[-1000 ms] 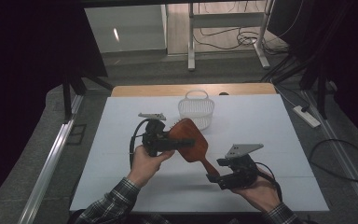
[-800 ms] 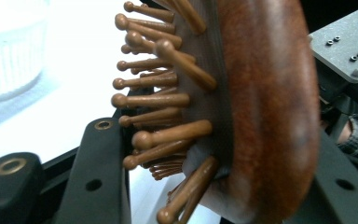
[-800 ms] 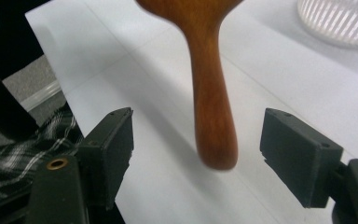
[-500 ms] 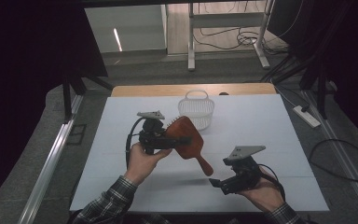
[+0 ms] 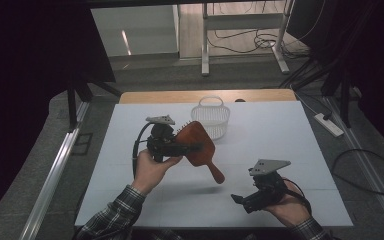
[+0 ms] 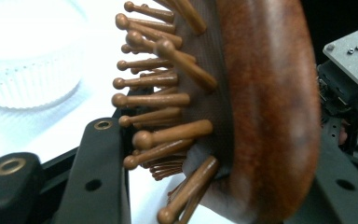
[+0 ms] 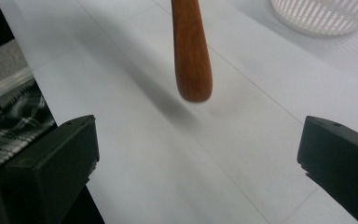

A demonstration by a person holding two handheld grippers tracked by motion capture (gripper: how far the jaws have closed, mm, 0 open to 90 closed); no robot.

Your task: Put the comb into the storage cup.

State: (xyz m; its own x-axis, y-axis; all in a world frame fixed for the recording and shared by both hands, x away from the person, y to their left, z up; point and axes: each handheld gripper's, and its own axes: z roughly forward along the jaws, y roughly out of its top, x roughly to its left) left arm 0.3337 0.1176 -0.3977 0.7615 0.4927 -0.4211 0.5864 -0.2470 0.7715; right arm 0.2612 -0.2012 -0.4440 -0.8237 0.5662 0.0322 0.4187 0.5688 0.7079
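1. Nearest the person: right gripper [image 5: 240, 200] sits low near the front edge of the white table [image 5: 300, 145], held in the right hand [image 5: 287, 202]. Its jaws have just been opening and now stand wide, with nothing between them. In the right gripper view the brush handle tip hangs ahead of the jaws, clear of both.
2. Mid-table: left gripper [image 5: 192, 146], in the left hand [image 5: 152, 167], is clamped across the head of the reddish-brown wooden paddle hairbrush with round-tipped wooden pins [image 5: 197, 147]. The left gripper view confirms it: one jaw sits in among the pins, the other on the smooth back.
3. The brush is off the table. Its shadow lies below it, its handle slopes down toward the right gripper, and its pins face away toward the far side.
4. Far side: a small white slotted plastic basket with a loop handle [image 5: 211, 115] stands just beyond the brush head.
5. Step in hand, as judged: handover done, brush now carried by the left gripper alone.
6. Likely next move: carry the brush forward over the basket, handle clear of the rim, lower, then release. Risks: the grip is on the pins, so the head could twist, and the long handle may tip the light basket.
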